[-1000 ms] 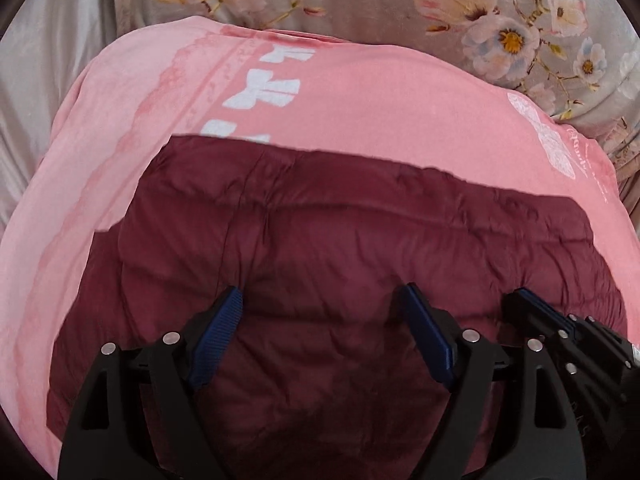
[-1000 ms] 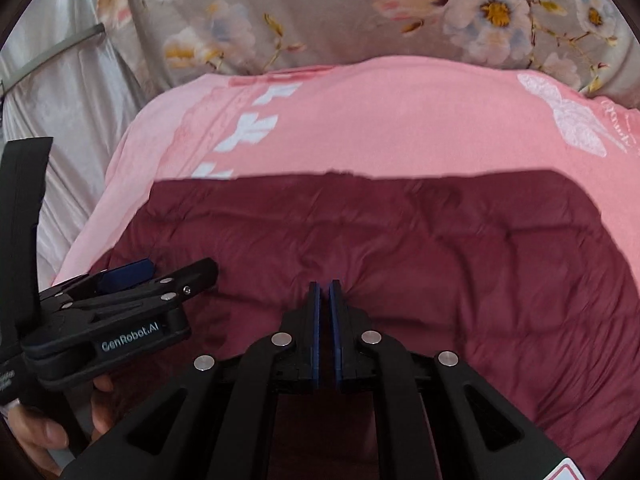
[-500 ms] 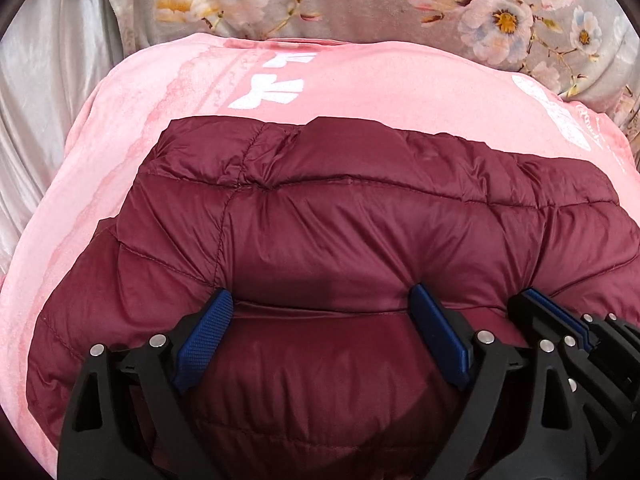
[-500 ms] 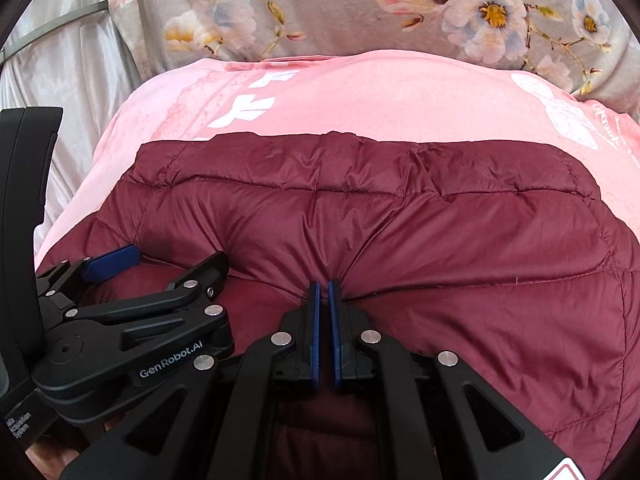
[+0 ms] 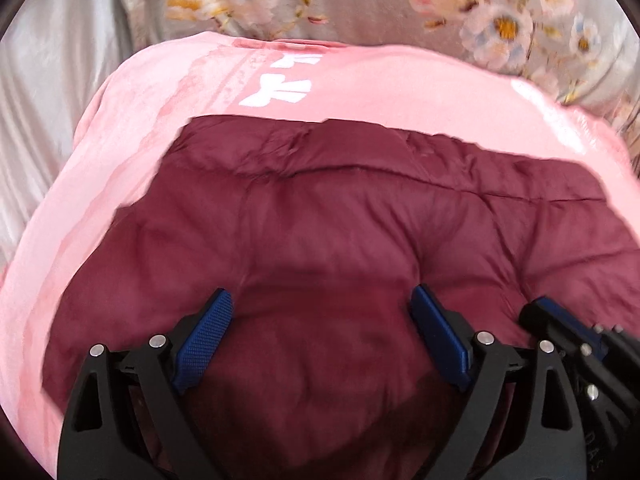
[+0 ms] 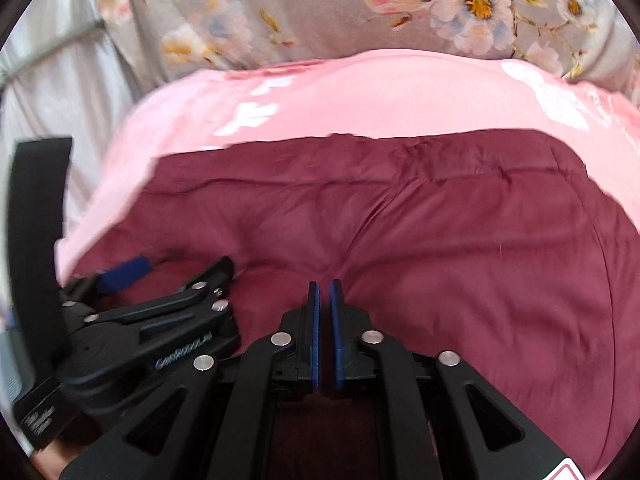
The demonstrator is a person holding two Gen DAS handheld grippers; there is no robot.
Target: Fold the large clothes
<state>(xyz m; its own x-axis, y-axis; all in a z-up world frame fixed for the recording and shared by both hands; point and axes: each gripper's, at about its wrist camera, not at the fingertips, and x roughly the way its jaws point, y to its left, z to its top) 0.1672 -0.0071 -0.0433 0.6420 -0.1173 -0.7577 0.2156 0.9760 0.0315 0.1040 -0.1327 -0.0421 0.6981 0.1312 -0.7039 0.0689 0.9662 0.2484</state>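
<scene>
The maroon puffer jacket (image 5: 340, 232) lies spread over a pink blanket (image 5: 400, 84) with white bow prints, and its far edge runs roughly straight across the blanket in both wrist views. Beyond the blanket is a grey floral sheet (image 5: 360, 4), and at the left a pale satin fabric (image 5: 52, 92).

The left tool (image 5: 320, 324) is spread wide, its two blue pads (image 5: 206, 326) well apart with a bulge of quilted jacket fabric between them. The pads sit at or just above the jacket's surface; the frame is motion-blurred, so contact is probably there but cannot be confirmed, and nothing is pinched between the fingers. In the right wrist view the same left tool (image 6: 160, 272) appears at the lower left, resting low over the jacket's near left part, one blue pad visible past its black frame.

The right tool (image 6: 325, 300) is nearly pressed together, only a thin slit showing between its blue pads (image 6: 315, 320). Jacket fabric gathers into creases that run to the fingertips, so it looks to be pinching a fold of the jacket (image 6: 440, 240) at the near edge. In the left wrist view the right tool (image 5: 560, 320) shows at the lower right, just beside the left one, lying on the jacket.
</scene>
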